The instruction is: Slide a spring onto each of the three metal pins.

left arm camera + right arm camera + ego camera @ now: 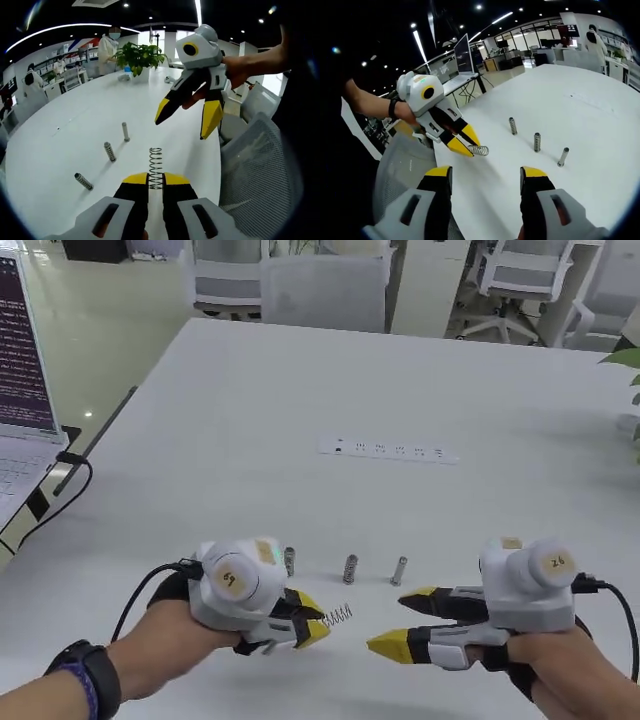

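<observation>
Three metal pins stand in a row on the white table. The left pin and the middle pin each carry a spring, while the right pin is bare. My left gripper is shut on a loose spring, which sticks out from its yellow tips just in front of the pins. In the left gripper view that spring rises between the closed jaws. My right gripper stands open with nothing in it, close to the bare pin, facing the left gripper.
A white power strip lies at the table's middle. An open laptop with a black cable is at the left edge. Office chairs stand beyond the far edge. A potted plant sits on the table's far end.
</observation>
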A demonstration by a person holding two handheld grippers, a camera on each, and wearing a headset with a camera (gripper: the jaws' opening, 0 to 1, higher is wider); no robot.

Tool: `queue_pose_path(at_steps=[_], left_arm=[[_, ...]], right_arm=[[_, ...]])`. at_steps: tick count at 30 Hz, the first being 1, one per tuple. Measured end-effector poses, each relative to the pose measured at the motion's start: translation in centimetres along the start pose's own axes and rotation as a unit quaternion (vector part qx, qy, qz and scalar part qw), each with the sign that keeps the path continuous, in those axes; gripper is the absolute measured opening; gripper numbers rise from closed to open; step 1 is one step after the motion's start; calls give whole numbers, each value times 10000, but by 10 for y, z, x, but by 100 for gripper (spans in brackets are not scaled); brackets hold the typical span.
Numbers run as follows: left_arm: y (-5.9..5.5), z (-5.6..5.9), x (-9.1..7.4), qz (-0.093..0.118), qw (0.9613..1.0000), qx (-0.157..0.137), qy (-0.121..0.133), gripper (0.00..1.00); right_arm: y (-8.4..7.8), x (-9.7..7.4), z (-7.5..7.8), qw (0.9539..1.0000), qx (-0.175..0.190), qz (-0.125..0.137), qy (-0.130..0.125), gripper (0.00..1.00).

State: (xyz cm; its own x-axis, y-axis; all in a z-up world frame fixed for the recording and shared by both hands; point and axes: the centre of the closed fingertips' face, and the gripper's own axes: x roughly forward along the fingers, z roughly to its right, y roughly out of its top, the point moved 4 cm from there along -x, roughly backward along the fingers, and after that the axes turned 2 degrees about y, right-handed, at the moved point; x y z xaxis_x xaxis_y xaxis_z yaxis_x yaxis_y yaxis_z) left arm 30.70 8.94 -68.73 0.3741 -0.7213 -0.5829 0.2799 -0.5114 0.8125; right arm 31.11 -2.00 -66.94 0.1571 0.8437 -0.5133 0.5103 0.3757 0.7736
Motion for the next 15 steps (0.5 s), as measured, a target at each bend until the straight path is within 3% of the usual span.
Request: queue_pose_path(at_steps=[15], left_arm=[[18, 5, -5, 303, 9995, 15, 90, 2]], right_arm=[[20, 19, -6, 9991, 110, 286, 298, 36]])
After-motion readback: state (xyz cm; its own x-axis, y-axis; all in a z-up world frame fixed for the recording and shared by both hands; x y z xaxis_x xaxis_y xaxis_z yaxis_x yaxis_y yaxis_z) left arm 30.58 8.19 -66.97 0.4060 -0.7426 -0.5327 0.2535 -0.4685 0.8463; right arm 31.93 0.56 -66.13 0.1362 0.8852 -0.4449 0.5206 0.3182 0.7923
